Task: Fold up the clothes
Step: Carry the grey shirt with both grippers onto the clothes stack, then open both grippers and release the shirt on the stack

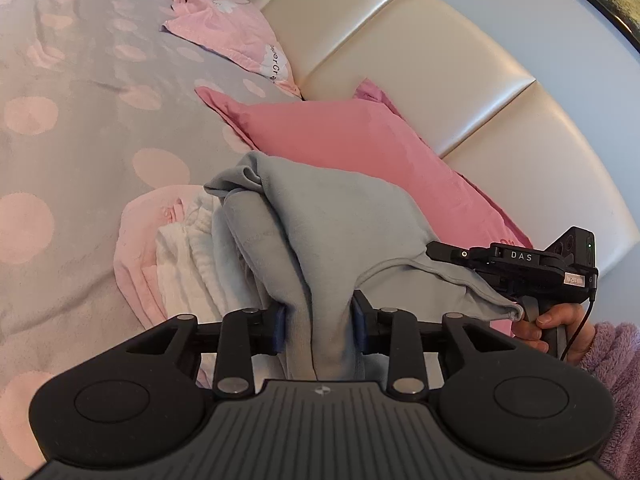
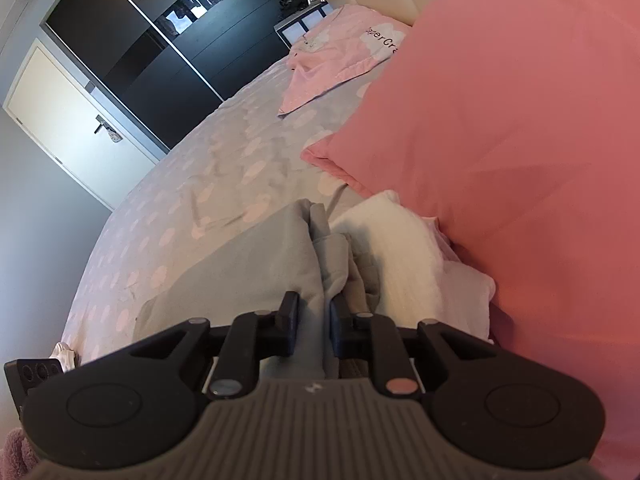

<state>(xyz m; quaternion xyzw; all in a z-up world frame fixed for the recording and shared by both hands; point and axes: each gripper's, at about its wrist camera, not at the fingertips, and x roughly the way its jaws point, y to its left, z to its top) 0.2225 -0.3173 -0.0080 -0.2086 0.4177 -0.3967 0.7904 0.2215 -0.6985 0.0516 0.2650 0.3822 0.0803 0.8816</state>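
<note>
A light grey garment (image 1: 320,216) is bunched and stretched between both grippers above the bed. My left gripper (image 1: 319,320) has its blue pads against a thick fold of it. In the left wrist view the right gripper (image 1: 434,249) clamps the garment's other edge at the right, held by a hand (image 1: 560,320) in a purple fleece sleeve. The right wrist view shows the right gripper (image 2: 314,320) shut on a grey fold (image 2: 260,264) that trails down onto the bedspread. Folded white cloth (image 1: 176,256) and pink cloth (image 1: 132,248) lie just beyond the garment.
The grey bedspread (image 1: 80,120) with pink dots stretches away. A large pink pillow (image 1: 360,140) leans on the cream padded headboard (image 1: 440,60), close behind the garment. A paler pink pillow (image 1: 232,36) lies farther off. A dark wardrobe (image 2: 160,40) and a white door (image 2: 68,120) stand beyond the bed.
</note>
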